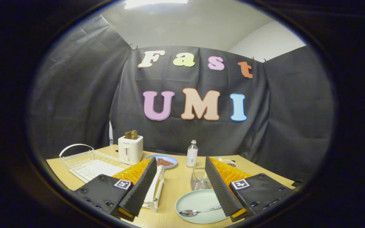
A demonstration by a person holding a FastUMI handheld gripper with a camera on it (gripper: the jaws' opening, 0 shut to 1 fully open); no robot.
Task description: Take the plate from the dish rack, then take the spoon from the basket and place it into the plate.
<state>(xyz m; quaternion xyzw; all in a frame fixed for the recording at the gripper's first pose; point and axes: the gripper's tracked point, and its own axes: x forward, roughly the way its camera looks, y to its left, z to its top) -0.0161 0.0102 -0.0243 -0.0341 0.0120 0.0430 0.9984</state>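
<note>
The gripper (180, 166) hangs above the table with its two fingers spread wide apart, released and grasping nothing; bare tabletop (176, 186) shows in the gap between them. Low in the frame, just inside the right finger, lies the pale green plate (198, 202), flat on the table. The spoon (198, 211) rests in the plate, bowl toward the lower centre of the frame and handle running right until it passes under the right finger's edge. Just above the plate, still between the fingers, stands a small wire basket (200, 180); I cannot tell whether anything is in it.

At lower left, the white dish rack (90, 164) stretches out from behind the left finger, a curved handle rising at its far end and its tray looking bare where it shows. Above it, left of centre, stands a white toaster (131, 148) with two brown slices standing up from its slots. Beside the toaster sits a blue plate (162, 161) holding reddish-brown food. To the right of that stands a small clear bottle (192, 154) with a pale cap. Beyond the right finger a little dish (230, 163) with something dark in it peeks out, too small to make out.
</note>
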